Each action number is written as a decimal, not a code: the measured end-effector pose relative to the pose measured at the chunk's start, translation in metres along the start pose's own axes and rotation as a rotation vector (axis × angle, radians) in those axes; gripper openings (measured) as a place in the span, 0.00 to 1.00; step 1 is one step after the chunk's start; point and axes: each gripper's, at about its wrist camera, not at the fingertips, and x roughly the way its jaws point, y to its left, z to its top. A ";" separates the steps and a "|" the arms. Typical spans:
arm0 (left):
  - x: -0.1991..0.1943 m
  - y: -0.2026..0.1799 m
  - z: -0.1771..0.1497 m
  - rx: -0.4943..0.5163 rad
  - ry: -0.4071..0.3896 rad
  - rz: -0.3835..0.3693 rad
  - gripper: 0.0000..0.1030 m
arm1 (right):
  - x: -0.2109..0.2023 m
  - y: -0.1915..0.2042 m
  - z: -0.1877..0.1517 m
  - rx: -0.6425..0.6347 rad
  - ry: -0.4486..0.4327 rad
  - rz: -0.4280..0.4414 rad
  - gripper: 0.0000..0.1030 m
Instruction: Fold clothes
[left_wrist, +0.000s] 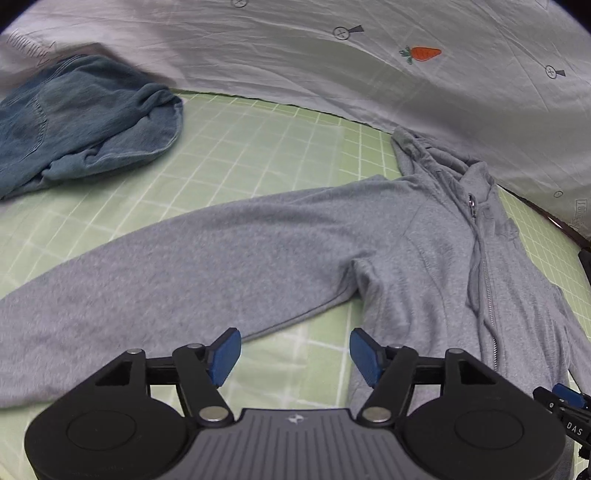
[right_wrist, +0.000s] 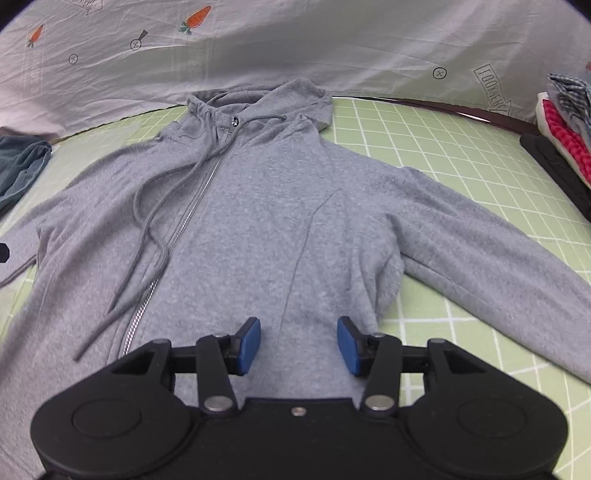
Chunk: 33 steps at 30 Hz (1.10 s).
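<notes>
The left gripper points steeply down over the green grid mat. Its blue pads stand spread, with nothing between them; only mat shows in the gap. The right gripper is pitched down likewise, jaws spread and empty, pads clear of the cloth.

Landmark: the grey hoodie. It lies flat on the mat, front up, zip closed, hood at the far end against the white sheet, both sleeves spread outward. The drawcords trail loose across the chest, on the zip's left in the right wrist view.

The right gripper hangs above the hoodie's lower body, right of the zip, near the side seam. The left gripper hangs over the mat in the notch between the hoodie's sleeve and its body, just near the armpit.

A crumpled blue garment lies on the mat well beyond that sleeve, apart from the hoodie. A stack of folded clothes sits off the hoodie's opposite sleeve, at the mat's edge.
</notes>
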 end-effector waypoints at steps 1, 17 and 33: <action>-0.003 0.010 -0.005 -0.030 0.003 0.013 0.64 | -0.003 0.006 -0.003 -0.022 0.002 -0.006 0.61; -0.054 0.175 -0.025 -0.274 -0.108 0.225 0.79 | -0.016 0.052 -0.047 0.097 -0.055 -0.060 1.00; -0.036 0.214 -0.030 -0.189 -0.117 0.267 0.01 | -0.015 0.062 -0.054 0.203 -0.108 -0.166 1.00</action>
